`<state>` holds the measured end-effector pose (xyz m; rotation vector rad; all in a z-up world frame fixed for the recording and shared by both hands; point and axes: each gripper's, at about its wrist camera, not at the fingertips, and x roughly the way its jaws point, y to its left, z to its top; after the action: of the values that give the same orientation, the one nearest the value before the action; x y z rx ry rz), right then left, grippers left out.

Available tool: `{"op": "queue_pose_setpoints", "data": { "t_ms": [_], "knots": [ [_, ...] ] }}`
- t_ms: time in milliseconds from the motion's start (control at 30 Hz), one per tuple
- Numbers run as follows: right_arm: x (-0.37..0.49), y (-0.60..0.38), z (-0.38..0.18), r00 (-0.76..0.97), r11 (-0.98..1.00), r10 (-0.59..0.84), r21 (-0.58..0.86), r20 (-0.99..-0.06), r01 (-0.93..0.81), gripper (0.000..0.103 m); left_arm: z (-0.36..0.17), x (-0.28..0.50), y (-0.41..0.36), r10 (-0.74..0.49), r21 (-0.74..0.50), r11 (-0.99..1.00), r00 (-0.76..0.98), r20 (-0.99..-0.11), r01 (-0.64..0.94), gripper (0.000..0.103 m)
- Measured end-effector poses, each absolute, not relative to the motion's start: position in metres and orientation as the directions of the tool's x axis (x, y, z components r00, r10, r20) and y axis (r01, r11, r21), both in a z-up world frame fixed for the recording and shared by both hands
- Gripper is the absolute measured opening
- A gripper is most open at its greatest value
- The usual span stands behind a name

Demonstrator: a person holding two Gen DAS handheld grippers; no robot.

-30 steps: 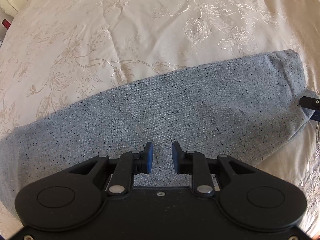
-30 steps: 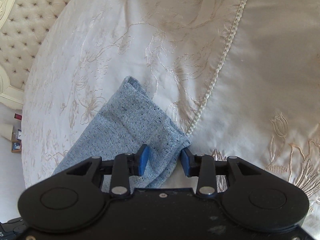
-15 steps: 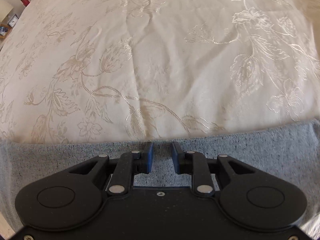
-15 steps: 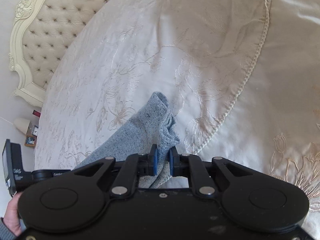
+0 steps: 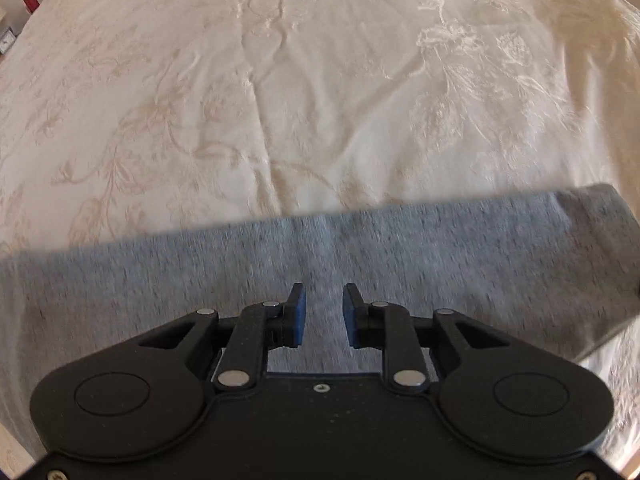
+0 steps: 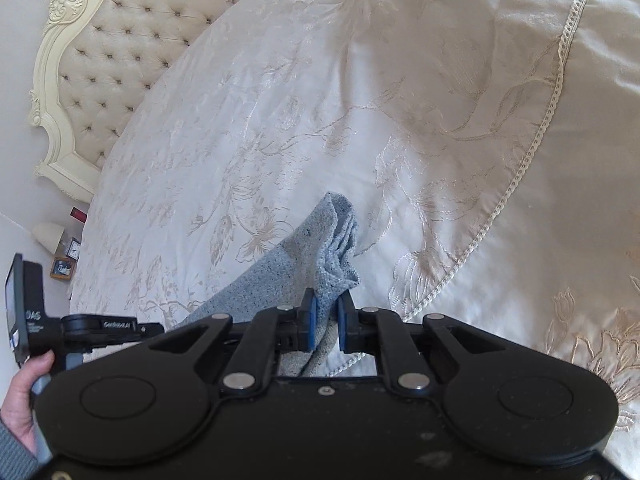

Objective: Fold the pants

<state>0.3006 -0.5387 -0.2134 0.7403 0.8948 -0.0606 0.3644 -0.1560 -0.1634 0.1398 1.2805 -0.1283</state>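
— Grey knit pants (image 5: 400,256) spread in a long band across the cream embroidered bedspread (image 5: 320,100), blurred in the left wrist view. Position against the left gripper (image 5: 324,312)?

— Directly beneath it, cloth showing through the gap. Jaws parted to a moderate width, blue pads (image 5: 298,316) clear of the fabric on both sides, nothing pinched. Cannot tell whether the tips touch the cloth below.

— And at the right gripper (image 6: 324,320)?

— Different picture. Jaws just drawn in narrow, clamped on a bunched end of the pants (image 6: 320,264). Fabric gathered in folds between the blue pads (image 6: 310,324), a crumpled peak rising beyond the tips, the rest trailing down and left towards the bedspread (image 6: 360,120).

— Surroundings in that view?

— Braided cord trim (image 6: 532,152) curving along the right, well apart from the cloth peak. Tufted cream headboard (image 6: 120,60) at upper left. Left hand (image 6: 24,400) at the frame's lower left edge, wrapped round the other tool's handle, grey sleeve (image 6: 12,460) at the wrist.
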Motion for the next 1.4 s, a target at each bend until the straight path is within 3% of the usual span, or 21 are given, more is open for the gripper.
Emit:
{"op": "queue_pose_setpoints", "data": {
  "t_ms": [267,433,533,733,933,1133,1233,1400],
  "knots": [
    [0.299,-0.528,-0.198,0.648,0.780,0.219,0.529,-0.730,0.333,0.011,-0.211,0.320,-0.164,-0.009,0.034,0.976,0.198,-0.980,0.214,0.030],
    [0.301,-0.510,-0.180,0.652,0.818,0.186,0.483,-0.735,0.312,0.011,-0.185,0.324,-0.135,-0.126,-0.100,0.987,0.218,-0.968,0.126,0.031],
    [0.305,-0.492,-0.162,0.664,0.846,0.169,0.454,-0.728,0.282,0.011,-0.171,0.322,-0.101,-0.115,-0.100,0.992,0.245,-0.963,0.072,0.031],
    [0.311,-0.417,-0.107,0.711,0.909,0.196,0.397,-0.676,0.126,0.011,-0.154,0.307,-0.015,-0.096,-0.103,0.995,0.274,-0.957,-0.012,0.031],
    [0.308,-0.283,-0.074,0.696,0.922,0.360,0.349,-0.621,-0.165,0.005,-0.152,0.289,0.066,-0.049,-0.080,0.992,0.283,-0.958,-0.099,0.031],
    [0.302,-0.145,-0.128,0.546,0.880,0.471,0.333,-0.693,-0.338,0.004,-0.158,0.274,0.134,-0.022,-0.056,0.990,0.261,-0.965,-0.126,0.030],
    [0.291,-0.112,-0.150,0.551,0.929,0.351,0.207,-0.757,-0.306,0.007,-0.160,0.268,0.152,-0.025,-0.056,0.992,0.255,-0.967,-0.115,0.029],
    [0.286,-0.151,-0.158,0.576,0.975,0.220,0.195,-0.787,-0.106,0.018,-0.155,0.281,0.141,-0.078,-0.096,0.994,0.266,-0.961,-0.056,0.029]
  ]
}}
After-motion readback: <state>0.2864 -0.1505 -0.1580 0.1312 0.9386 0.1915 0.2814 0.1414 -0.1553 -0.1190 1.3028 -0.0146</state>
